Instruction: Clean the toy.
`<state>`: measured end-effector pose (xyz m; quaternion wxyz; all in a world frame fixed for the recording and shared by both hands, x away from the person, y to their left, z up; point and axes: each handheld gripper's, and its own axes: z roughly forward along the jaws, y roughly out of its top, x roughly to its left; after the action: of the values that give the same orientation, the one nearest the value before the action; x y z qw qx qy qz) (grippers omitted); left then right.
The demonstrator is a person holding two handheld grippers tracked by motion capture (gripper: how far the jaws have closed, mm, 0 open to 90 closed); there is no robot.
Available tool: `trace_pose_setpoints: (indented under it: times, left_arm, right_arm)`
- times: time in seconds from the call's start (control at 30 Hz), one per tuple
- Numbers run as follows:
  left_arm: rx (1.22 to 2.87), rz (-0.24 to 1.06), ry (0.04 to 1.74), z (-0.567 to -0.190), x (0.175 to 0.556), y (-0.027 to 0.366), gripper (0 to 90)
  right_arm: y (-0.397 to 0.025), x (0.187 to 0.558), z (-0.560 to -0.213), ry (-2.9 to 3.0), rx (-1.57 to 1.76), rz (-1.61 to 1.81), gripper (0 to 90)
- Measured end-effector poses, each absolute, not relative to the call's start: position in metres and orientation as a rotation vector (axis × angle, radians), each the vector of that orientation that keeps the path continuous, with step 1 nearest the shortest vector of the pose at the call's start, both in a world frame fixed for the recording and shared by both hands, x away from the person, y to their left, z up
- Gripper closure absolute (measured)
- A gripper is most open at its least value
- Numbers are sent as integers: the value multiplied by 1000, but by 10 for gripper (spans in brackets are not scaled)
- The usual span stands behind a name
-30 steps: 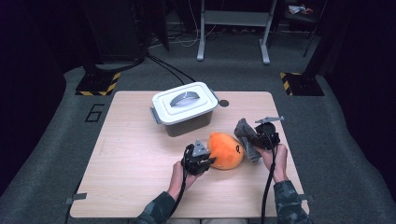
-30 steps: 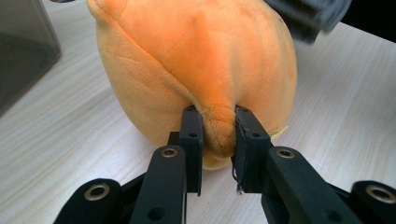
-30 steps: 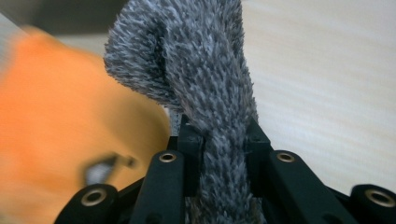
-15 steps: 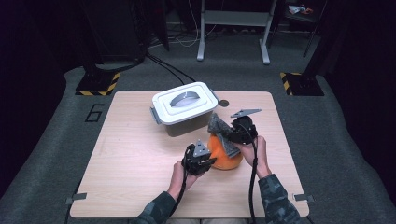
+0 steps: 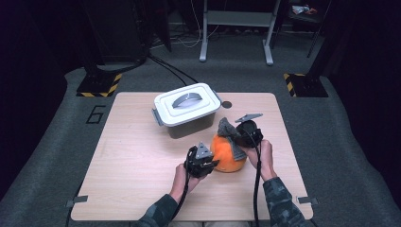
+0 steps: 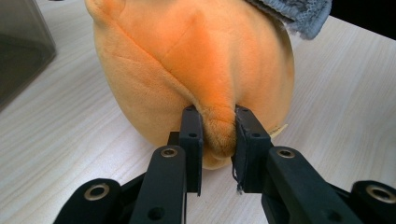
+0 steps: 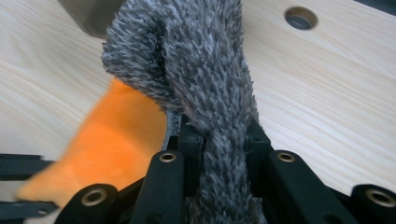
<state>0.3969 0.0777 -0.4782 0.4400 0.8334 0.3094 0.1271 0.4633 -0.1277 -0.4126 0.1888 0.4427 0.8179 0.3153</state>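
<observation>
An orange plush toy [image 5: 227, 153] sits on the wooden table [image 5: 137, 161], right of middle. My left gripper [image 5: 210, 163] is shut on a fold of the orange plush toy [image 6: 205, 79] at its left side. A grey fuzzy cloth [image 5: 228, 130] drapes over the toy's top. My right gripper [image 5: 239, 137] is shut on the grey cloth [image 7: 210, 84], holding it above the orange plush toy [image 7: 107, 140].
A grey storage box with a white lid and handle [image 5: 187, 109] stands just behind the toy. A small round hole [image 5: 227, 104] marks the table near the box. The box's dark wall [image 6: 21, 51] is close on the left in the left gripper view.
My right gripper has carried the grey cloth from the table's right side leftward onto the top of the plush toy. The left gripper has kept its hold in place.
</observation>
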Motion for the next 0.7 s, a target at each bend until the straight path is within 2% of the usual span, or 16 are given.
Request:
trace_pose_setpoints:
  times: [0.3, 0.7]
  left_arm:
    - [2060, 318, 775, -479, 397, 77, 758]
    - [2047, 313, 787, -480, 397, 79, 758]
  right_arm:
    - [-151, 465, -426, 2267, 1345, 839, 749]
    - [-176, 469, -464, 2260, 1512, 759, 748]
